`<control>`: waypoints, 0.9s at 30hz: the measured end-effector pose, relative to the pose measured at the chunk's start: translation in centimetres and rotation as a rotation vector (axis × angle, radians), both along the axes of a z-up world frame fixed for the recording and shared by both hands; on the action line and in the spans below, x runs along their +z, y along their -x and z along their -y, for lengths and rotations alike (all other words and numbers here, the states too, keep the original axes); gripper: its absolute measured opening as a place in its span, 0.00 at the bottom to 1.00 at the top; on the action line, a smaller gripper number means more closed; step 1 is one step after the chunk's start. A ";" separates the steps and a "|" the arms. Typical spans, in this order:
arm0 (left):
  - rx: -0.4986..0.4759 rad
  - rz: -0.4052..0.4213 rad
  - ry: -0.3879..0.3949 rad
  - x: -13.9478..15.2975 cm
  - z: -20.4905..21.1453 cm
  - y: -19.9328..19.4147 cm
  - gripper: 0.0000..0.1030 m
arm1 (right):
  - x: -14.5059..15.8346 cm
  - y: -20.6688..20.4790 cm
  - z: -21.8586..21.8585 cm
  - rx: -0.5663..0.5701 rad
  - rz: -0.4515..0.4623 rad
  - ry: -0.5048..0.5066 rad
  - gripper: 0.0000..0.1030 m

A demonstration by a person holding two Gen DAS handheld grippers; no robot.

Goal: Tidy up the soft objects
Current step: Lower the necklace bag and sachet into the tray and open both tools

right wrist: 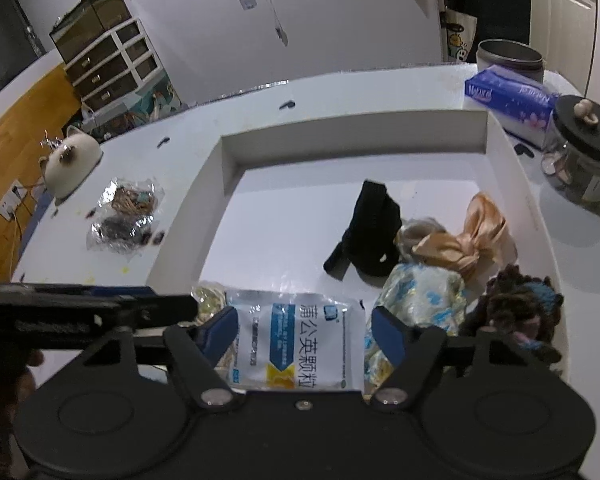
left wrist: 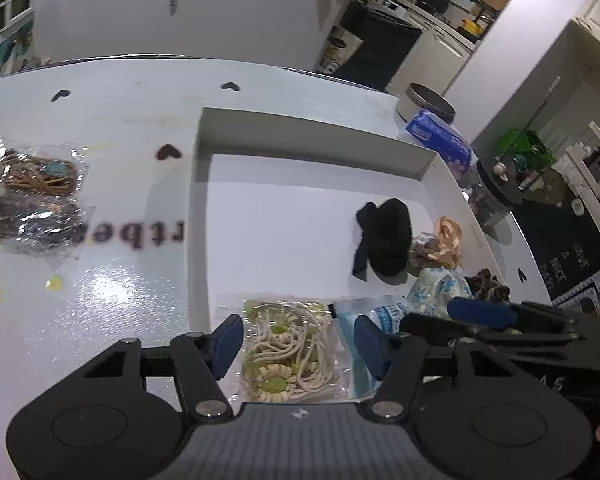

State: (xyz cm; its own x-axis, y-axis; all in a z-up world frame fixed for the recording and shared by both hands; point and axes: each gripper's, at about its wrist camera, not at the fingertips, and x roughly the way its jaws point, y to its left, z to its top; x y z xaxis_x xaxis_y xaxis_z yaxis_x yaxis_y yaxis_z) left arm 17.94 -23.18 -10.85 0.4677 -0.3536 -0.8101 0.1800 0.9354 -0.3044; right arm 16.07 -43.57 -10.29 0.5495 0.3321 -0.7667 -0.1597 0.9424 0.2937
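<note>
Nearest to us, L gripper [left wrist: 296,346] sits over the clear bag of cream cord w/ green beads [left wrist: 286,354]. Its blue pads stand either side of the bag w/ gaps showing, so we read it as open, bag between the jaws but not pinched. R gripper [right wrist: 300,336] is just beside it, over the white-and-blue sachet [right wrist: 300,344]; its pads are also off the packet edges, so open too, nothing gripped.

Both items lie at the near edge of the white tray [right wrist: 228,160]. To do this step well, in our view: bring the pads down square on the bag's middle, close slowly so the film doesn't slip out, and keep the two grippers from bumping since they're nearly touching.

Further in, on the tray's right: floral pouch [right wrist: 420,296], dark fuzzy piece [right wrist: 516,300], black cloth [right wrist: 374,236], peach bow [right wrist: 476,236]. Left of the tray, on the table [left wrist: 100,280], two more clear bags [left wrist: 36,196] wait, well apart from the rest.

Hard to tell: bag's near end is hidden under the L gripper body, and we can't see if the sachet overlaps it. The fuzzy piece is partly cut off by the R gripper.
</note>
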 end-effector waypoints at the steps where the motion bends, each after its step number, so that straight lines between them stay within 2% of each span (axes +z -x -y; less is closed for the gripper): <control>1: -0.013 0.001 -0.001 -0.1 0.2 0.0 0.56 | 0.2 0.1 0.1 -0.004 0.006 -0.001 0.63; 5: -0.049 -0.015 -0.026 -0.6 0.9 -0.1 0.56 | -0.3 -0.3 0.0 0.018 -0.019 -0.025 0.39; 7: -0.055 -0.033 -0.048 -1.1 1.1 -0.2 0.56 | -1.1 -0.6 -0.5 0.039 -0.059 -0.030 0.34; 10: -0.050 -0.044 -0.056 -1.3 0.9 -0.2 0.56 | -2.6 -1.0 -1.3 0.059 -0.107 -0.007 0.33; 16: -0.037 -0.028 -0.046 -0.8 0.4 -0.1 0.56 | -3.9 -1.5 -1.5 0.041 -0.124 0.038 0.33; 20: -0.035 -0.013 -0.041 -0.3 0.3 0.2 0.56 | -3.0 -1.2 -0.9 0.022 -0.115 0.021 0.35; 24: -0.032 0.011 -0.035 0.4 0.2 0.6 0.57 | -1.0 -0.2 -0.2 0.010 -0.058 0.001 0.35; 27: -0.029 0.025 -0.030 0.9 0.1 0.8 0.58 | 0.3 0.7 0.5 -0.019 -0.015 0.010 0.40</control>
State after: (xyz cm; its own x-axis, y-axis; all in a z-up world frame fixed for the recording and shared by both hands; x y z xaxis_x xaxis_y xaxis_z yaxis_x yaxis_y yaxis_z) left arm 17.15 -23.25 -9.94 0.4775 -0.3428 -0.8090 0.2144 0.9384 -0.2711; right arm 15.42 -44.04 -10.01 0.5438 0.3140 -0.7783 -0.1371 0.9481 0.2868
